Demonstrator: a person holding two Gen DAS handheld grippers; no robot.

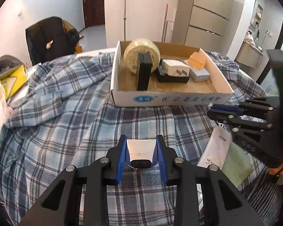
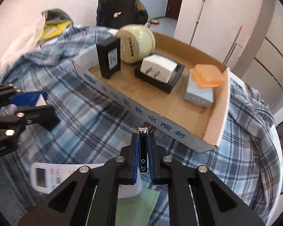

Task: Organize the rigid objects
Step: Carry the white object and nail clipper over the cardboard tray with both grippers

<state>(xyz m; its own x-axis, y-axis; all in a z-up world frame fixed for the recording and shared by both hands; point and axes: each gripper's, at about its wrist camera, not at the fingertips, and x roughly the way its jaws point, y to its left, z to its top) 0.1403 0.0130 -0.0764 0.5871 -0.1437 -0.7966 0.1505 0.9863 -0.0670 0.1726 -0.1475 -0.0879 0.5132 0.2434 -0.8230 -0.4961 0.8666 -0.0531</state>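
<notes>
A shallow cardboard box (image 1: pixel 169 98) (image 2: pixel 141 111) stands on a blue plaid cloth. It holds a cream round jar (image 1: pixel 141 53) (image 2: pixel 135 43), an upright black block (image 1: pixel 144 73) (image 2: pixel 109 58), a white plug adapter (image 1: pixel 176 67) (image 2: pixel 159 67) on a black tray, a grey box (image 1: pixel 200 74) (image 2: pixel 199 92) and an orange case (image 1: pixel 197 60) (image 2: pixel 207 76). My left gripper (image 1: pixel 141 146) is shut on a shiny metal piece (image 1: pixel 140 152) above the cloth, short of the box. My right gripper (image 2: pixel 143 141) is shut on a nail clipper (image 2: pixel 142 150) by the box's front wall. It also shows in the left wrist view (image 1: pixel 215 111).
A white packet (image 1: pixel 215 148) (image 2: pixel 47 175) and a green sheet (image 1: pixel 237 165) (image 2: pixel 137 205) lie on the cloth under my right gripper. A black jacket on a chair (image 1: pixel 51 37), bags at the left (image 1: pixel 7 75), mops (image 1: pixel 124 11) and a fridge (image 1: pixel 209 15) stand behind.
</notes>
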